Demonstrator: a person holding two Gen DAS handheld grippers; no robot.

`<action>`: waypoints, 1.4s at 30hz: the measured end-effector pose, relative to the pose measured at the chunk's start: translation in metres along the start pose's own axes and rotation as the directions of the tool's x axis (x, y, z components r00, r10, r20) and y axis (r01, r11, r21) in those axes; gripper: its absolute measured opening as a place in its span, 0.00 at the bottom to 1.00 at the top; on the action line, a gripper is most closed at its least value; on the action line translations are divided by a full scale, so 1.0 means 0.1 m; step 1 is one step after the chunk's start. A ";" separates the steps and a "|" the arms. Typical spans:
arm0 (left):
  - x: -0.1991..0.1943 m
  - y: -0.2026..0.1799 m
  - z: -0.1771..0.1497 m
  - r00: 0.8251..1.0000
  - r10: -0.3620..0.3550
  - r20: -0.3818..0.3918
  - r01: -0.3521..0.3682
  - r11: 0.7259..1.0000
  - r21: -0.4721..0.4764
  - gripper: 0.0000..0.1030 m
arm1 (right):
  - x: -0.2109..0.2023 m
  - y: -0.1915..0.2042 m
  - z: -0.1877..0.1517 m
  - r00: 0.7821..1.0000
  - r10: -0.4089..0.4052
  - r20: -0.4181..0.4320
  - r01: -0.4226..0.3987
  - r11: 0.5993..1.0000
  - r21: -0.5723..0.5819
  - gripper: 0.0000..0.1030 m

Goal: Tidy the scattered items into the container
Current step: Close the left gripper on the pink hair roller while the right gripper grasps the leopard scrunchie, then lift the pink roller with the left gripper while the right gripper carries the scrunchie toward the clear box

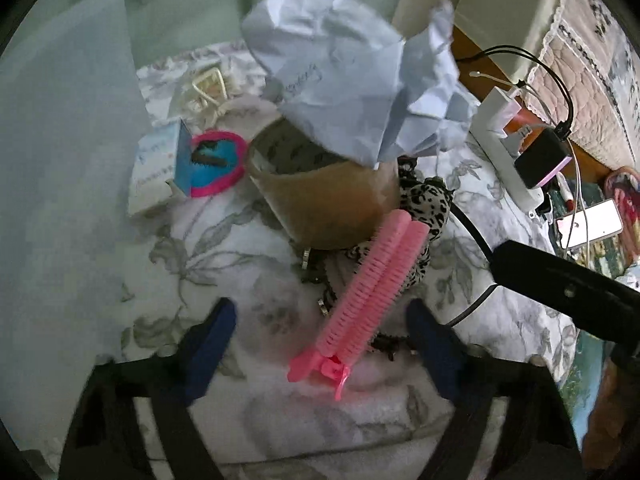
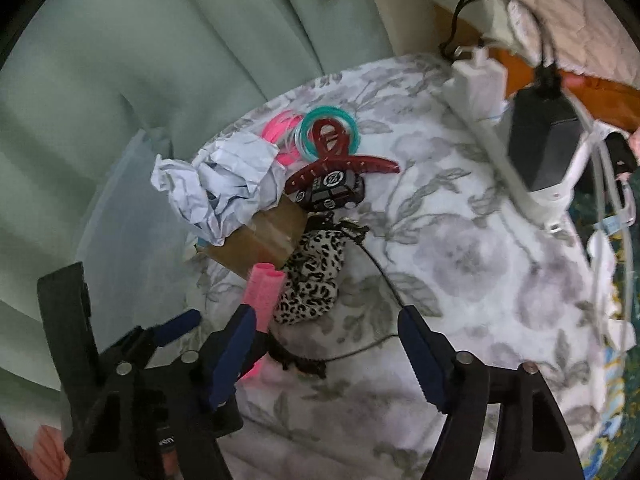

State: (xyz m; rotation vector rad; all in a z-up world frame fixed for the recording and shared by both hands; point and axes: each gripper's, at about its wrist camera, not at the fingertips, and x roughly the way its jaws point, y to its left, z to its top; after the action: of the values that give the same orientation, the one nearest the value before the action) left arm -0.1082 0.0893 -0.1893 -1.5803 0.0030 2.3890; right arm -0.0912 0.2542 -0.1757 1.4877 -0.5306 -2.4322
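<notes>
Handwriting on crumpled paper (image 1: 320, 76), left wrist view: blurred, not legible. Print on small white-and-blue box (image 1: 154, 168): too blurred to read. Round white emblem on black toy car (image 2: 332, 192) roof, right wrist view: characters indistinct.

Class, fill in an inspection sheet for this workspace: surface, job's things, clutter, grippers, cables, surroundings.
Surface: floral cloth, rumpled.
Job's things: pink hair clip lying between the left gripper's jaws; leopard scrunchie; tape roll; crumpled paper on the roll; red claw clip; toy car. Container: not identified.
Clutter: small box.
Grippers: left gripper open; right gripper open, over the scrunchie.
Cables: black charger in a white power strip.
Surroundings: green curtain.
</notes>
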 end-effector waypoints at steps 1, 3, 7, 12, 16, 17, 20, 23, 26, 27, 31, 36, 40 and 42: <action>0.03 0.01 0.01 1.000 -0.014 -0.011 0.014 1.000 -0.005 0.72 | 0.06 0.01 0.02 1.000 0.010 -0.006 -0.010 1.000 0.002 0.72; 0.06 0.01 0.02 0.999 -0.033 -0.016 0.033 0.999 -0.007 0.70 | 0.17 0.02 0.06 0.999 0.027 -0.018 -0.027 1.000 0.008 0.69; 0.08 -0.02 0.04 0.999 -0.043 -0.014 0.044 0.999 0.017 0.61 | 0.39 -0.02 0.12 0.998 0.033 -0.049 -0.032 0.999 0.033 0.62; 0.18 -0.07 0.05 0.997 -0.063 -0.036 0.065 0.997 0.037 0.49 | 0.55 -0.09 0.15 0.996 0.048 -0.069 -0.043 0.997 0.068 0.50; 0.19 -0.04 0.07 0.996 -0.083 -0.037 0.084 0.996 0.024 0.48 | 0.72 -0.07 0.17 0.994 0.055 -0.099 -0.050 0.997 0.059 0.47; 0.19 -0.03 0.07 0.996 -0.087 -0.037 0.087 0.996 0.021 0.48 | 0.74 -0.06 0.18 0.993 0.054 -0.101 -0.048 0.997 0.056 0.47; 0.20 -0.02 0.08 0.995 -0.096 -0.038 0.096 0.995 0.013 0.48 | 0.77 -0.06 0.20 0.993 0.061 -0.104 -0.055 0.997 0.062 0.47; 0.22 -0.04 0.08 0.995 -0.093 -0.038 0.094 0.995 0.015 0.48 | 0.78 -0.07 0.20 0.992 0.066 -0.109 -0.060 0.996 0.064 0.48; 0.26 -0.05 0.05 0.995 -0.093 -0.039 0.094 0.995 0.015 0.48 | 0.78 -0.07 0.19 0.992 0.067 -0.106 -0.060 0.996 0.067 0.48; 0.26 -0.05 0.05 0.995 -0.092 -0.041 0.093 0.996 0.016 0.48 | 0.78 -0.06 0.19 0.993 0.065 -0.103 -0.058 0.996 0.065 0.48; 0.28 -0.08 0.06 0.995 -0.083 -0.050 0.084 0.996 0.027 0.48 | 0.78 -0.02 0.18 0.996 0.040 -0.074 -0.036 0.998 0.055 0.48; 0.29 -0.08 0.07 0.995 -0.076 -0.057 0.077 0.997 0.020 0.46 | 0.80 0.01 0.19 0.997 0.037 -0.062 -0.035 0.998 0.044 0.48; 0.29 -0.12 0.08 0.996 -0.052 -0.066 0.054 0.998 0.032 0.45 | 0.80 -0.03 0.21 0.997 0.046 -0.063 -0.041 0.996 0.082 0.28; 0.29 -0.14 0.09 0.997 -0.041 -0.066 0.043 0.998 0.038 0.37 | 0.80 -0.04 0.21 0.996 0.059 -0.061 -0.053 0.994 0.093 0.24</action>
State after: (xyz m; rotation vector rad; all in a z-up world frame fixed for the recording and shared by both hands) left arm -0.1232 0.1106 -0.2095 -1.6236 0.0288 2.2908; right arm -0.1464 0.2308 -0.2323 1.5590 -0.6694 -2.3380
